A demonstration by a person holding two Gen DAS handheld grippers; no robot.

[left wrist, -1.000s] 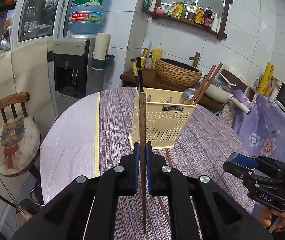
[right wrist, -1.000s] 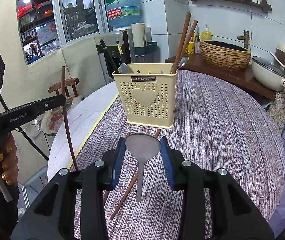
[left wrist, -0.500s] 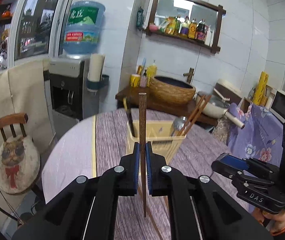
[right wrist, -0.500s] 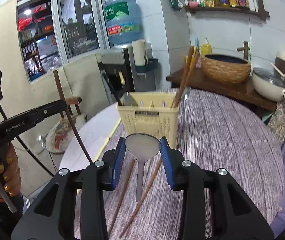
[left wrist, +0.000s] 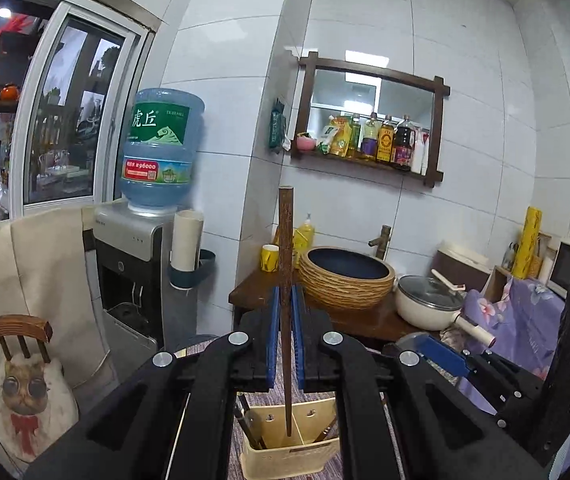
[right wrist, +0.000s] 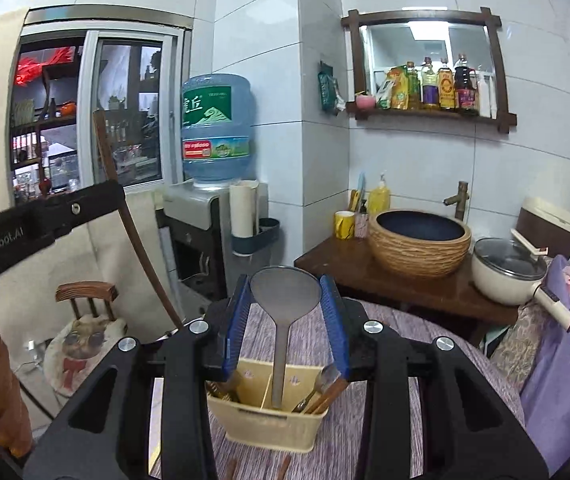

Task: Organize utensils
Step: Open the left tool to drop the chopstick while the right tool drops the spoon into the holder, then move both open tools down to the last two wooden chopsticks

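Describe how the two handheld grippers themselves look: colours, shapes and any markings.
Both are matte black plastic tools. The left gripper and right gripper each have two angular fingers with cut-out windows, silver round screw heads and ribbed blue pads. In the right wrist view, the left gripper's side reads "GenRobot.AI" in grey. A green light glows on the right one's body.

Below us the cream utensil holder [right wrist: 269, 420] stands on the purple tablecloth [right wrist: 425, 344]; its middle compartments look open, while spoons and chopsticks [right wrist: 319, 390] crowd its right side and dark chopsticks [left wrist: 247, 426] lean on its left (as the left view shows). The left gripper [right wrist: 45, 220] bars the space at left. Loose chopsticks [right wrist: 233, 470] lie on the cloth before the holder.
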